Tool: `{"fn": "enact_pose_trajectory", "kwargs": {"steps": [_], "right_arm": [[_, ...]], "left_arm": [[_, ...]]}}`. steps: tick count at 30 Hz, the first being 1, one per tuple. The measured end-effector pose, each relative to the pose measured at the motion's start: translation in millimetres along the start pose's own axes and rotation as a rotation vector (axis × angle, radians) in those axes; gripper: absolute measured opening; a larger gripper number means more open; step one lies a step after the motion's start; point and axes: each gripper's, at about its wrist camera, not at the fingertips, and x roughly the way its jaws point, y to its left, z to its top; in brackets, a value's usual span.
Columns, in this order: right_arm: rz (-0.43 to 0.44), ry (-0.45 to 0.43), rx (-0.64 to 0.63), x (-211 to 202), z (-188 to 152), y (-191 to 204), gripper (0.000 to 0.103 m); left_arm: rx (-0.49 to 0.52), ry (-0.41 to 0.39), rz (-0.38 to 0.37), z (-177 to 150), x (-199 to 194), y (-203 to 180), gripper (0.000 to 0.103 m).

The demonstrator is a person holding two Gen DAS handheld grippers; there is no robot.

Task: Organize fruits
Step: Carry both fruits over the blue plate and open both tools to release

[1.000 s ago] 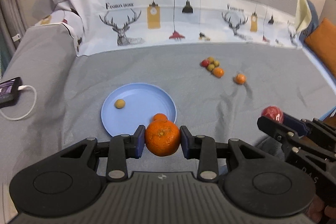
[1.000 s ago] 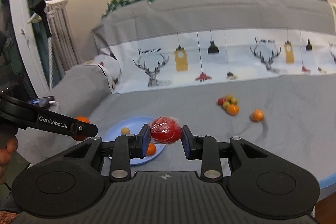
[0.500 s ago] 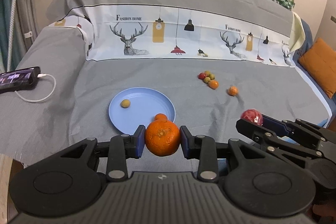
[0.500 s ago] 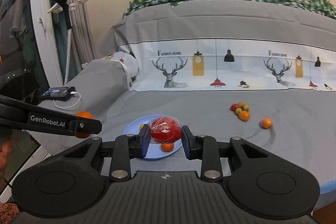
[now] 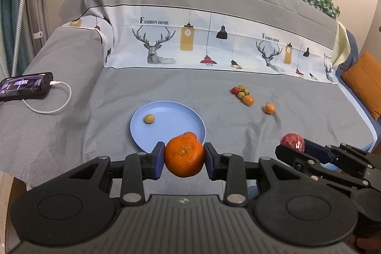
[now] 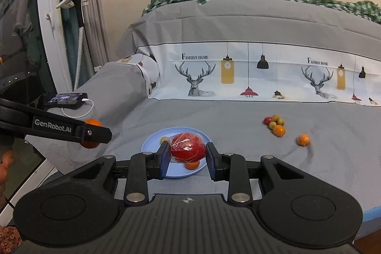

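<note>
Left tool (image 5: 183,159) grips a large round orange (image 5: 183,156) between closed blue pads, raised near the front edge of a grey cloth-covered sofa seat (image 5: 214,92). Right tool (image 6: 187,154) clamps a red fruit wrapped in clear plastic (image 6: 187,147). Over the last second both tools have lifted and drawn back, so the round light-blue plate (image 5: 166,118) now sits farther off. It holds a small tan fruit (image 5: 149,118) and a small orange (image 5: 190,134). Five loose fruits (image 5: 245,95) wait beyond; neither held fruit is yet delivered.
</note>
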Motion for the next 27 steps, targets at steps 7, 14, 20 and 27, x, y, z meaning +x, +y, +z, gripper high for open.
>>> {"fn": "enact_pose_trajectory", "kwargs": {"steps": [7, 14, 20, 27], "right_arm": [[0.017, 0.023, -0.007, 9, -2, 3, 0.033], [0.019, 0.055, -0.008, 22, -3, 3, 0.033], [0.027, 0.088, -0.021, 54, 3, 6, 0.033], [0.021, 0.139, -0.019, 104, 7, 9, 0.033]], "left_arm": [[-0.027, 0.013, 0.018, 1, 4, 11, 0.039], [-0.059, 0.022, 0.043, 3, 11, 26, 0.039], [-0.055, 0.031, 0.068, 15, 31, 40, 0.039], [-0.033, 0.072, 0.056, 35, 84, 45, 0.039]]}}
